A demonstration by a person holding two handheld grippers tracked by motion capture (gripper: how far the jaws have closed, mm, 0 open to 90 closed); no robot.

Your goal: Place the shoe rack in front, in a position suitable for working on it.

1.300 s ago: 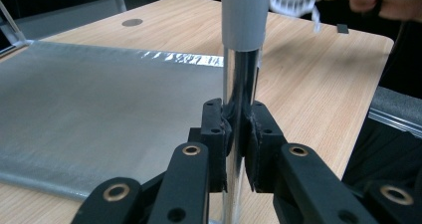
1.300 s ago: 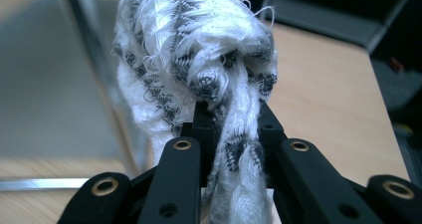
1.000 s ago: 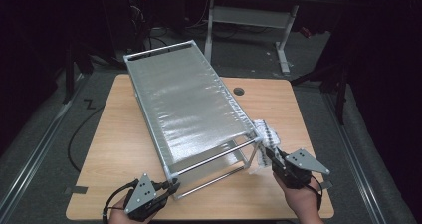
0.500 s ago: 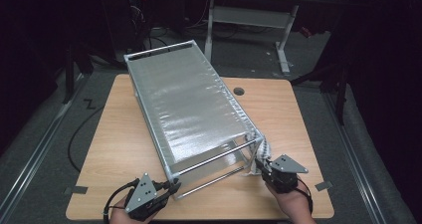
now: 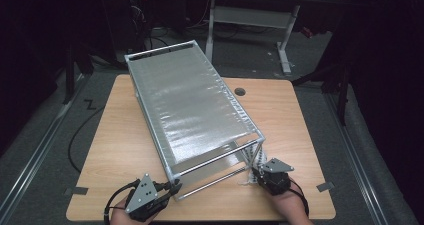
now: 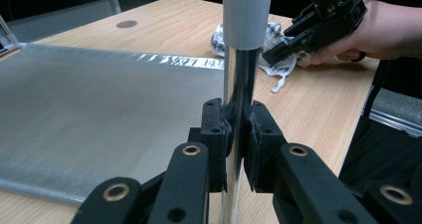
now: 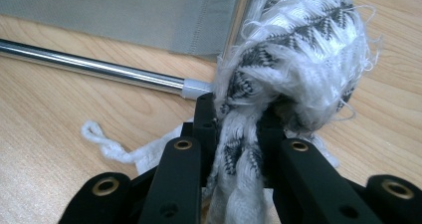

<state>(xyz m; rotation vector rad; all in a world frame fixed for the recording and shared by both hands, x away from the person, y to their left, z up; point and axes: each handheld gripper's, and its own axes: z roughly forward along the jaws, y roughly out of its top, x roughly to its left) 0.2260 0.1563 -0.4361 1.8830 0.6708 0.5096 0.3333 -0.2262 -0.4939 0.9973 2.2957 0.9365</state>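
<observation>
Wood-grain table bearing metal rack, dark room around.

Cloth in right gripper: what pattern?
White cloth with a black zigzag weave and frayed edges, clearest in the right gripper view.

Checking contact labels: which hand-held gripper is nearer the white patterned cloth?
Right. The right hand-held gripper is clamped on the cloth; the left hand-held gripper grips the rack's chrome post, across the table.

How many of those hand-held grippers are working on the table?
2. The left gripper sits at the near left, shut on the rack's chrome post. The right gripper sits at the near right, shut on a black-and-white cloth.
</observation>
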